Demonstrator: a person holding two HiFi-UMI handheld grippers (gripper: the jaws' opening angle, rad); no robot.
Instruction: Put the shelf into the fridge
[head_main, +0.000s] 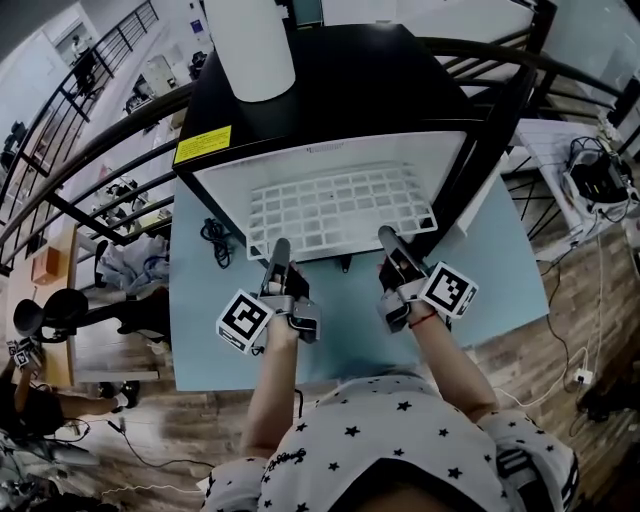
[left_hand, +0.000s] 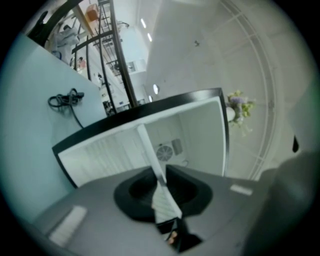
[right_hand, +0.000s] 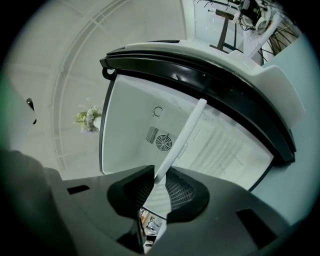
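white wire-grid shelf (head_main: 340, 210) is pinched at near edge by left gripper (head_main: 279, 256) and right gripper (head_main: 391, 243) | best kept level, pushed evenly ahead into black fridge (head_main: 380, 90)

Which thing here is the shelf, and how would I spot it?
Find the open black fridge on the pale blue table. In its white opening is the shelf, a flat white wire grid pinched at its near edge by the left gripper and right gripper. Nothing else there is gridded.
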